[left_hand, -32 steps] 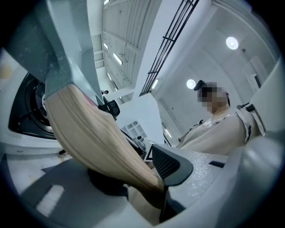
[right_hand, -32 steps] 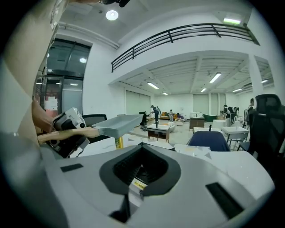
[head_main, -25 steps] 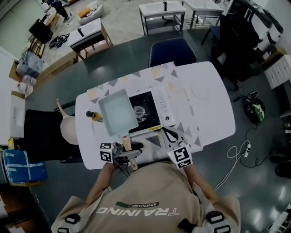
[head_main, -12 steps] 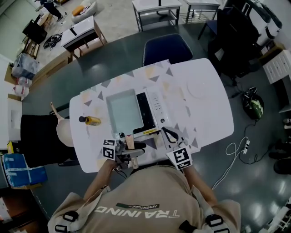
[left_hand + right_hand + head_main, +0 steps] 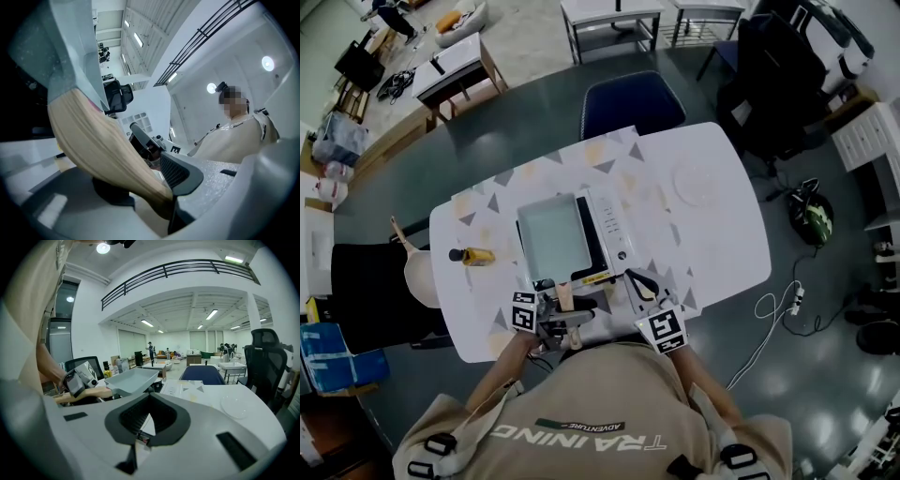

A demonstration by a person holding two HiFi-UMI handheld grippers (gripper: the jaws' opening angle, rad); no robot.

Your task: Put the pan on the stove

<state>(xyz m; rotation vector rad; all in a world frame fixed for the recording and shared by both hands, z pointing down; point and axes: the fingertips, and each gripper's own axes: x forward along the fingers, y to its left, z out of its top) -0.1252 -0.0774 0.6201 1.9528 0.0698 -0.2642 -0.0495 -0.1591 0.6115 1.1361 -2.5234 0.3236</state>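
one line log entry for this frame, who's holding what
pan over stove | left hand-held gripper shut on pan | right hand-held gripper shut, empty

A glossy dark grey-green floor [image 5: 516, 141] spreads under a white rounded table [image 5: 727, 225]. At the table's far side stands a dark blue padded chair [image 5: 628, 101], and a black office chair [image 5: 769, 75] is at far right. Low white tables [image 5: 609, 17] stand farther off. A blue box [image 5: 333, 352] lies near left. White walls [image 5: 86, 329] rise to a black-railed balcony [image 5: 187, 268], with strip ceiling lights [image 5: 212, 314] beyond.
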